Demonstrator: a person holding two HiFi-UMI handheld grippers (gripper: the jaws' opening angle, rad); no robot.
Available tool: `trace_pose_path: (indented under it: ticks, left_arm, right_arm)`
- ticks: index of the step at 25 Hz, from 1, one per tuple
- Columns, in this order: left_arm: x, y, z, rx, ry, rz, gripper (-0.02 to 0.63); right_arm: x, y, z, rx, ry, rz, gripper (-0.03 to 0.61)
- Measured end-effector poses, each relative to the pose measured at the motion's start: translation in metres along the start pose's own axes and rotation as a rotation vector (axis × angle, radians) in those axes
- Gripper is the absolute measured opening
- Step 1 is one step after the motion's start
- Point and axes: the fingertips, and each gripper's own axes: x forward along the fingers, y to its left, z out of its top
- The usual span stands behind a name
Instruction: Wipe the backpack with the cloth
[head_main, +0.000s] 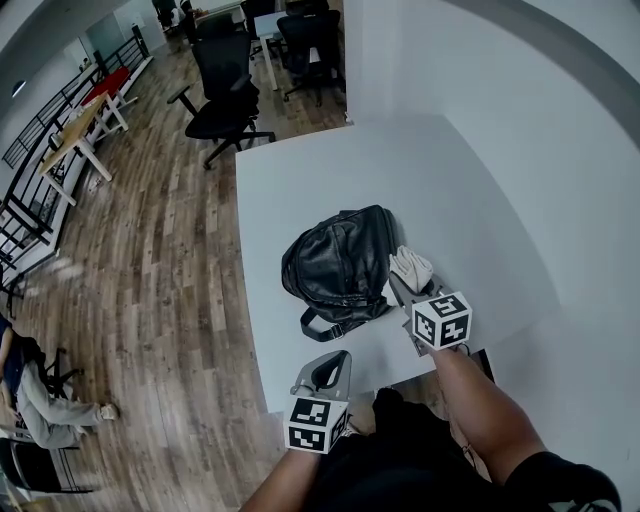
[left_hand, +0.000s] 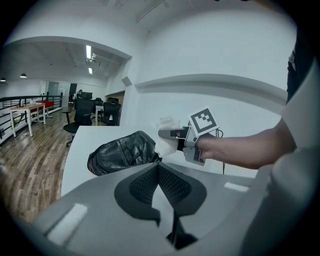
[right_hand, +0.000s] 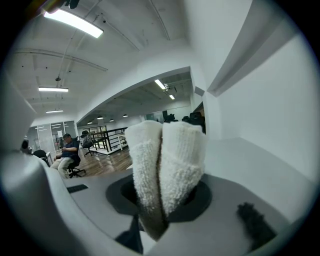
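- Black backpack (head_main: 340, 265), where is it?
- Lying flat on the white table (head_main: 300, 180), near the person's edge. One strap (head_main: 322, 326) loops out on its near side.
- Cloth?
- White towelling cloth (head_main: 410, 267), folded and clamped in the right gripper (head_main: 403, 288). In that gripper's own view the fold stands up between the jaws, which are closed on it.
- Where is it against the backpack?
- Right at the backpack's right side. The head view shows the cloth just beside the leather, maybe touching. The left gripper view shows it up against the bag's end, but I can't tell if it presses.
- Left gripper (head_main: 333, 360)?
- On the backpack's near side, apart from it, by the table edge. Jaw tips are together with nothing between them, pointing at the backpack.
- Anything else?
- Black office chair (head_main: 225, 85) on the wood floor (head_main: 160, 250), well beyond the backpack's far side.
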Motion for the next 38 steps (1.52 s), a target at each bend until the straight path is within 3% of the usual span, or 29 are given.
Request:
trace_pose_path:
  ticks: [8, 17, 28, 38]
  left_arm:
    - [-0.029, 0.005, 0.000, 0.010, -0.024, 0.016, 0.006]
    - [-0.056, -0.010, -0.016, 0.022, -0.025, -0.014, 0.006]
    - [-0.069, -0.025, -0.012, 0.040, -0.061, -0.023, 0.006]
    - [-0.067, -0.050, 0.000, -0.011, -0.129, 0.064, 0.006]
  right_arm:
    - [-0.025, 0.007, 0.007, -0.009, -0.027, -0.040, 0.100]
    - [-0.067, 0.050, 0.003, -0.062, -0.048, -0.018, 0.100]
    - [-0.105, 0.092, -0.002, -0.039, -0.073, 0.048, 0.100]
    - [-0.161, 0.093, -0.009, -0.088, -0.073, 0.147, 0.100]
